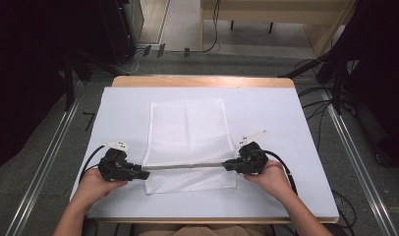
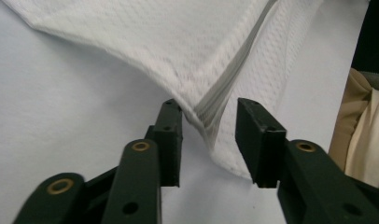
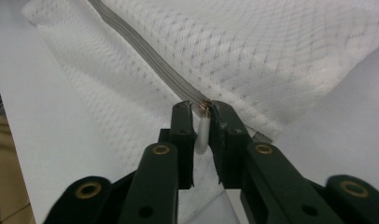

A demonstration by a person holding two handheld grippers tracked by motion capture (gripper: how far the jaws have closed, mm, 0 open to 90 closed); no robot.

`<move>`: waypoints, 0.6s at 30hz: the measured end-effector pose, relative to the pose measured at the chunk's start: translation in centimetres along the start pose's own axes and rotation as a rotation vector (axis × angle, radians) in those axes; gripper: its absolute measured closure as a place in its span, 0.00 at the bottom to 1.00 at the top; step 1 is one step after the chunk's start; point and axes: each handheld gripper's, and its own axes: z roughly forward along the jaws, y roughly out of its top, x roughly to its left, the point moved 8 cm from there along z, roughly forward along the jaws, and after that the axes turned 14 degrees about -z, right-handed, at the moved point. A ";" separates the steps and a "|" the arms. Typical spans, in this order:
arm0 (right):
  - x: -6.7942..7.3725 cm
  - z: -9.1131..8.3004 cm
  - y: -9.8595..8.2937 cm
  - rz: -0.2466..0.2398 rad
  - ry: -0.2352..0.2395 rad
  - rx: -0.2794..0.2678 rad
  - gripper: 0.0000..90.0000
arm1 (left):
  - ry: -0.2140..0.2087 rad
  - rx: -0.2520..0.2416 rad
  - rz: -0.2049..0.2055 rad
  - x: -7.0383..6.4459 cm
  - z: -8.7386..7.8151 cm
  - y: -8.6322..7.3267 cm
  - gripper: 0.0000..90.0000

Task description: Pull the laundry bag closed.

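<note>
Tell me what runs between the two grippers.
The zipper of the white mesh bag, stretched from left gripper to right gripper in the high view.

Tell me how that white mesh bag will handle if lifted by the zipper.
The mesh bag is thin netting lying flat and creased, so probably floppy and light. The right gripper pinches the zipper pull; the fabric would likely sag from there.

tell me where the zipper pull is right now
The zipper pull sits between the right gripper's jaws in the right gripper view, at the zipper's right end on the mesh bag.
</note>
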 end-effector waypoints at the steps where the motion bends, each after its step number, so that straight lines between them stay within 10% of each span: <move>1: 0.0 -0.1 0.1 -0.005 -0.004 -0.008 0.85 | -0.002 -0.012 -0.004 0.0 -0.1 0.1 0.65; 18: -4.2 -2.7 0.1 0.057 -0.221 -0.135 0.42 | 0.132 -0.220 -0.061 2.4 -2.2 1.6 0.43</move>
